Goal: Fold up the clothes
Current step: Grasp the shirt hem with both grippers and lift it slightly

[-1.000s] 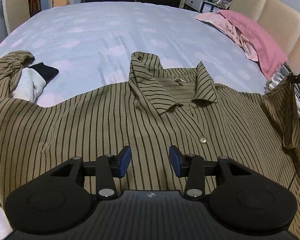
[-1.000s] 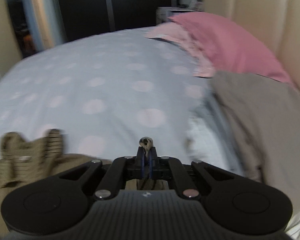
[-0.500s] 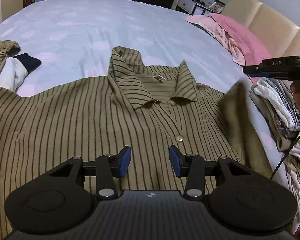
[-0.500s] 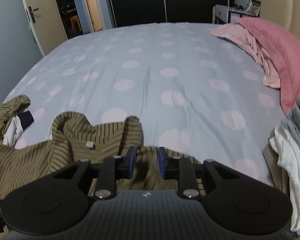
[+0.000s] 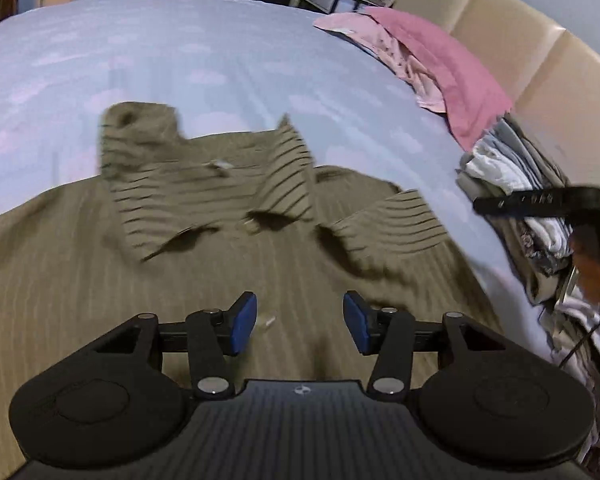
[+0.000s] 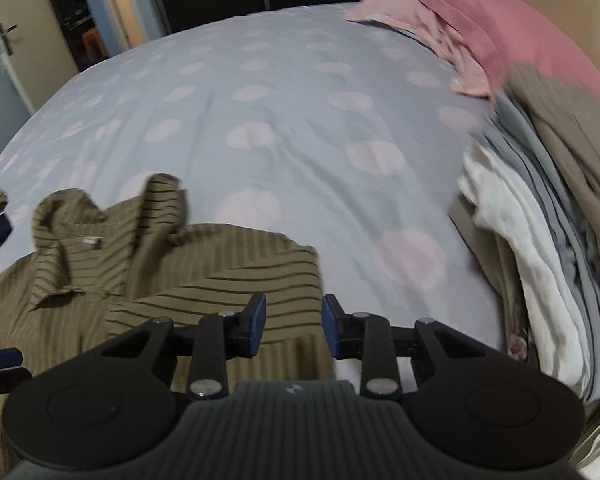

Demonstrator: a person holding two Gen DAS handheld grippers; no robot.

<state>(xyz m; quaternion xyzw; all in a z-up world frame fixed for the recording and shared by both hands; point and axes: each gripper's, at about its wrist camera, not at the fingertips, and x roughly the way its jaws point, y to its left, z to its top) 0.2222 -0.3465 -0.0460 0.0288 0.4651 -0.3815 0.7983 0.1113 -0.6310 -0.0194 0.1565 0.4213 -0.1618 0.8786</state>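
Left tongs (image 5: 299, 322): the jaws stand apart with nothing between them. They have just been opening a bit more. They hang over the front of the shirt.

Shirt (image 5: 148, 280): it is brown with dark stripes. It lies spread on the bed (image 5: 220, 56), under and ahead of both tongs. The collar (image 5: 204, 184) is ahead of the left tongs, a little to the left.

Folded sleeve (image 6: 236, 284): it lies laid over the body of the shirt, just ahead of the right tongs and to their left.

Right tongs (image 6: 294, 325): the jaws are apart and hold nothing. They have just been opening. The sleeve edge shows in the gap, but the pads do not press on it.

Pile of clothes (image 6: 540, 248): it sits to the right of the right tongs, well apart from the shirt.

Step now: I think the right sleeve is folded in and let go.

Next move: I think the far left side needs folding in too. The left tongs would need to reach that side, pinch the cloth and bring it over flat.
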